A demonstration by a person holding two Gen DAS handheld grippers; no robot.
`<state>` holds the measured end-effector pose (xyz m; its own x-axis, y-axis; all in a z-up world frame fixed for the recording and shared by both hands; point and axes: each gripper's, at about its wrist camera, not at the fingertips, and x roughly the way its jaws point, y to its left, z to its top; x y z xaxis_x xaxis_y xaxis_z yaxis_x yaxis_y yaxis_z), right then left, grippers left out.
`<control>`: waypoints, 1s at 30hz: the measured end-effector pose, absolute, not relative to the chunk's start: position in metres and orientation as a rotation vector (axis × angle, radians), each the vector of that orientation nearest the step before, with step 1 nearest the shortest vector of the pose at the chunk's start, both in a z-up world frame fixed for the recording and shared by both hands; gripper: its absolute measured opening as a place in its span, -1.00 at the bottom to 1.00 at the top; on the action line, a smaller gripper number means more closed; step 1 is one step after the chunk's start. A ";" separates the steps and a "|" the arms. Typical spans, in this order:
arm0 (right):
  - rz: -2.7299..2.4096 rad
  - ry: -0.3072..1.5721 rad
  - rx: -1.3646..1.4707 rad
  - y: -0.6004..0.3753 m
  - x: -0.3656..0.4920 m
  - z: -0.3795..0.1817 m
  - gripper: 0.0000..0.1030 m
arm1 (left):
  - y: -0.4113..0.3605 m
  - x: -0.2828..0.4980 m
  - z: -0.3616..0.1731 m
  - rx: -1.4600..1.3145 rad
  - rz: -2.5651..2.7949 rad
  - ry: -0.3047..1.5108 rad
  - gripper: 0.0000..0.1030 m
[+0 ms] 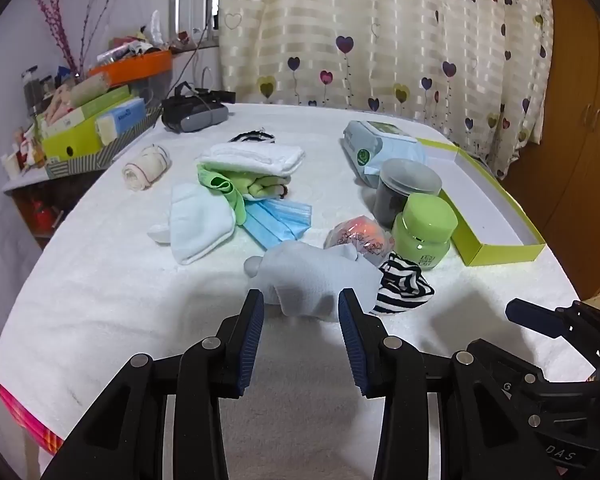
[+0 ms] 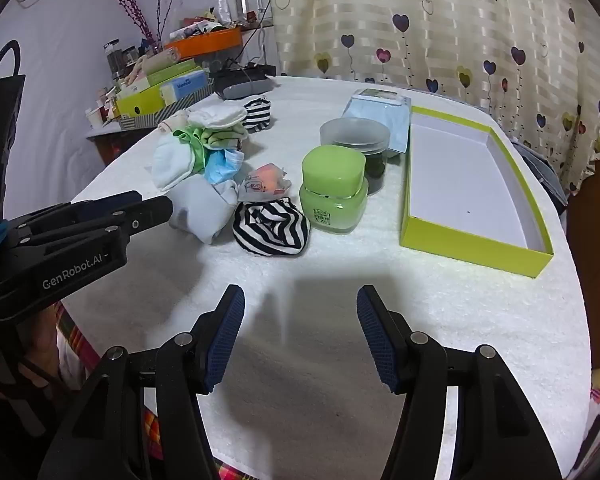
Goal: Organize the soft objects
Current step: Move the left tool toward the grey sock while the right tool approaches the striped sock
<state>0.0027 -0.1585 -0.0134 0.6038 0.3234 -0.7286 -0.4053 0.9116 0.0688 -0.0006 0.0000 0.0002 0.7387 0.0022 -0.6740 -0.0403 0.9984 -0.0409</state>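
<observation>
Near the front edge of the towel-covered table, left gripper (image 1: pixel 301 300) stands parted around a pale grey sock (image 1: pixel 320 276), not yet pinching it.

Right gripper (image 2: pixel 300 308) hangs wide apart, nothing between. Likely next: close, lift, carry to the green box (image 2: pixel 476 240) at the right edge. Readable: "GenRobot.AI" on the left tool; jar (image 2: pixel 334 196) label illegible.

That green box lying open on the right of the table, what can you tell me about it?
The green box is a long, shallow rectangular tray, seemingly cardboard, lime green outside with a plain white lining. It lies flat and open, with no lid in sight, near the right edge of the white towel. Nothing is inside beyond a tiny dark speck. A pale blue packet sits against its far left corner; the green jar stands apart to its left.
</observation>
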 end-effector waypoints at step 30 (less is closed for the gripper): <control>0.424 0.807 -0.107 -0.153 -0.001 -0.007 0.15 | 0.005 -0.003 0.001 -0.081 -0.021 0.760 -0.28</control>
<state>-0.0009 -0.1527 -0.0066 0.6131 0.3270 -0.7191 -0.4072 0.9109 0.0671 -0.0031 0.0045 0.0008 0.7251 -0.0480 -0.6869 -0.0102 0.9967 -0.0805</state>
